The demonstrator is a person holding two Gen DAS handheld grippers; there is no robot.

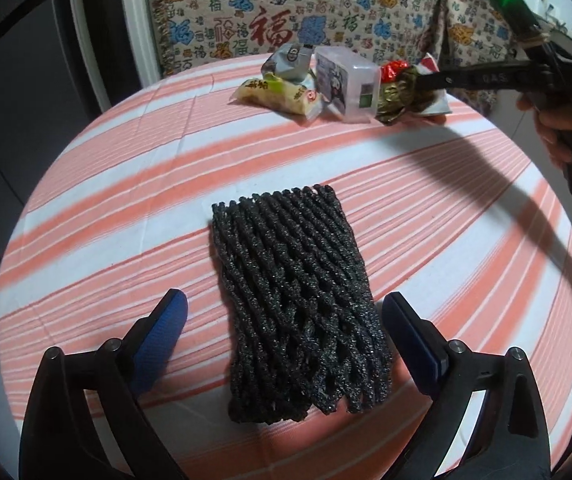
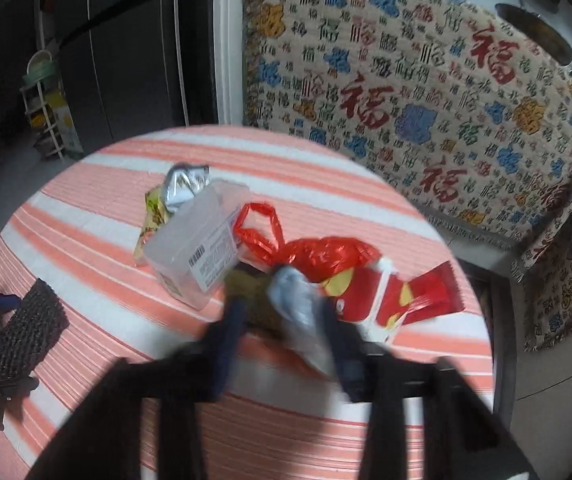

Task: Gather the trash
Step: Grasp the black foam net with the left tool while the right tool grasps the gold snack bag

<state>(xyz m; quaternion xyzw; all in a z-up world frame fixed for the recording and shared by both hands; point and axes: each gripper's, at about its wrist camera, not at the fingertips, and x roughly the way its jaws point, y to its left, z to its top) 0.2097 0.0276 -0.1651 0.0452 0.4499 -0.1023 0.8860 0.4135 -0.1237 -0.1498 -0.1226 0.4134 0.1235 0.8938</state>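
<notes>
Black foam net (image 1: 299,312) lies flat on the striped counter (image 1: 465,216), between my left tongs (image 1: 286,322), wide open, pads not touching it. My right tongs (image 1: 413,84) are clamped on a crumpled olive wrapper (image 1: 395,94) in the trash pile by the clear plastic box (image 1: 345,84).
</notes>
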